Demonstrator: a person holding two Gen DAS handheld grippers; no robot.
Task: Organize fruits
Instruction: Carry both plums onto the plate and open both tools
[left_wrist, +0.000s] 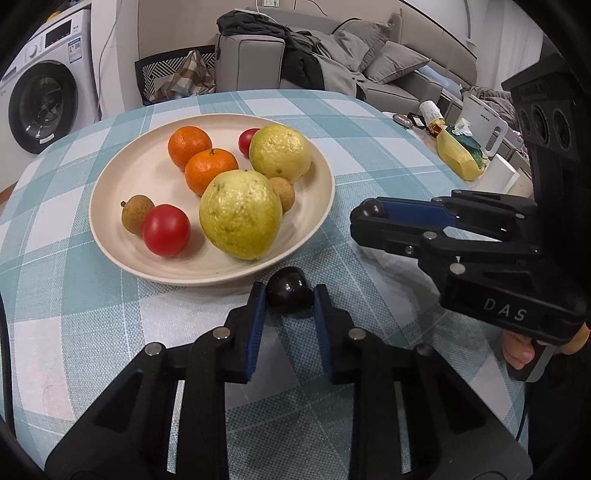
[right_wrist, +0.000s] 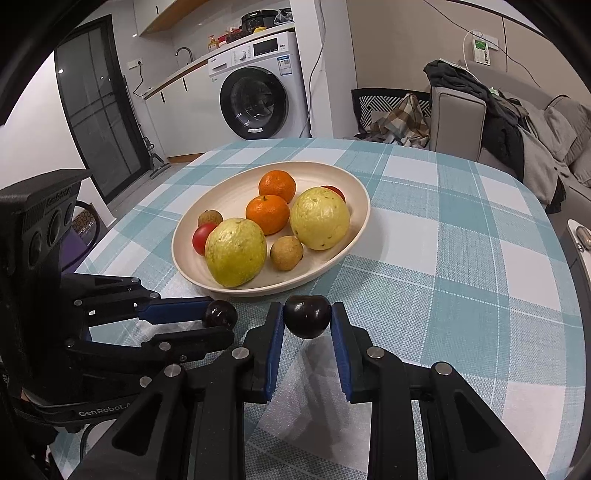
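My left gripper (left_wrist: 290, 300) is shut on a dark cherry (left_wrist: 288, 290), right in front of the near rim of the cream plate (left_wrist: 118, 173). The same cherry (right_wrist: 221, 313) shows at its tips in the right wrist view. My right gripper (right_wrist: 307, 321) is shut on a second dark cherry (right_wrist: 307, 314), also close to the plate's near rim (right_wrist: 360, 206); that cherry (left_wrist: 372, 210) shows to the plate's right in the left wrist view. The plate holds two yellow guavas (left_wrist: 240, 214), two mandarins (left_wrist: 210, 170), two tomatoes (left_wrist: 166, 230) and two brown longans (left_wrist: 135, 212).
A teal and white check cloth (left_wrist: 92, 314) covers the round table. Beyond its right edge stand a yellow bag (left_wrist: 460, 158) and a white kettle (left_wrist: 480, 125). A sofa with clothes (right_wrist: 517, 122) and a washing machine (right_wrist: 258, 88) lie behind. A hand (left_wrist: 517, 350) holds the right gripper's handle.
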